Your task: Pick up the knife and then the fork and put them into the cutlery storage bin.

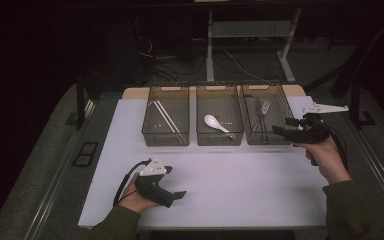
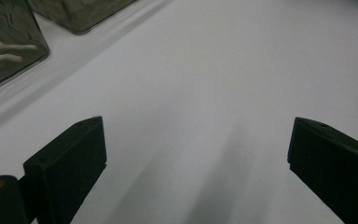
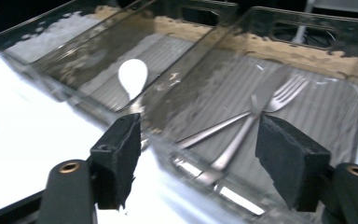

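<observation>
Three clear bins stand in a row at the back of the white table point(image 1: 240, 175). The left bin point(image 1: 152, 135) holds chopsticks point(image 1: 165, 119), the middle bin point(image 1: 207, 137) a white spoon point(image 1: 212, 121), and the right bin point(image 1: 280, 137) a fork point(image 1: 265, 107) and a knife. My right gripper point(image 1: 280, 127) hovers at the right bin's near right corner, open and holding nothing. In the right gripper view its jaws point(image 3: 198, 121) frame the crossed fork point(image 3: 286, 93) and knife point(image 3: 237, 140) through the bin wall, with the spoon point(image 3: 133, 74) to the left. My left gripper point(image 1: 180, 195) rests at the front left, open point(image 2: 198, 123) over bare table.
Bin corners point(image 2: 9, 51) show at the upper left of the left gripper view. Dark floor, desk legs point(image 1: 210, 45) and cables lie beyond the table's far edge. A black post point(image 1: 80, 100) stands at the table's left side.
</observation>
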`<state>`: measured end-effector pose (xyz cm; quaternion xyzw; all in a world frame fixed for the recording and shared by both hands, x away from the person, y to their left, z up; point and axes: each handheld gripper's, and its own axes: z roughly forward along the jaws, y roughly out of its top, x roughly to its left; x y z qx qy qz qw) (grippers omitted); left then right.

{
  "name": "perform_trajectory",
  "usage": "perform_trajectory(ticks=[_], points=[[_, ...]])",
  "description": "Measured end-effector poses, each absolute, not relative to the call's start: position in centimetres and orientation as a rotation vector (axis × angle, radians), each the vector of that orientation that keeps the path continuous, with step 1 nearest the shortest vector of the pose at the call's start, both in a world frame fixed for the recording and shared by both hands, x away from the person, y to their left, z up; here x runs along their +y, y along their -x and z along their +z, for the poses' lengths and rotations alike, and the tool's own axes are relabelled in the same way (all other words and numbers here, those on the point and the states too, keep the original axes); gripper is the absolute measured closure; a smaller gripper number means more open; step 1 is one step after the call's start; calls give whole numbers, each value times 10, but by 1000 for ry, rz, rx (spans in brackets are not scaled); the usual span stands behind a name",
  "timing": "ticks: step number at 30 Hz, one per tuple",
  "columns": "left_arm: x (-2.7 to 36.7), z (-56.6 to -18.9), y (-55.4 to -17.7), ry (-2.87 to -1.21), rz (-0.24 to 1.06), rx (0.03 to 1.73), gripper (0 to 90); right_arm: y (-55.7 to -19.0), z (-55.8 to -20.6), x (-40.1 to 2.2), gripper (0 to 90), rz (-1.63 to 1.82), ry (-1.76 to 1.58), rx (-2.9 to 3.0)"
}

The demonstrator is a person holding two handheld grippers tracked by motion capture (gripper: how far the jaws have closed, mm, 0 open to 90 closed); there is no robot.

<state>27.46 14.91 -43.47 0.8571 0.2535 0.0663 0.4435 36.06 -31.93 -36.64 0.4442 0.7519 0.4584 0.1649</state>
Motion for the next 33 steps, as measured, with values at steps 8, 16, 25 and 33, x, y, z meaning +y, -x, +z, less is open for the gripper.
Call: perform_trajectory(ticks=[8, 16, 25, 33], points=[[151, -434, -275, -2127, 169, 627, 36, -321, -383, -310, 242, 1372, -1200, 2167], [151, -435, -275, -2120, 165, 624, 39, -295, -406, -300, 187, 1352, -1181, 2194], [151, -435, -275, -2120, 163, 606, 41, -273, -430, -295, 139, 1291, -1162, 2248], [152, -434, -274, -2116, 163, 612, 41, -257, -444, -299, 138, 1277, -1145, 2264]])
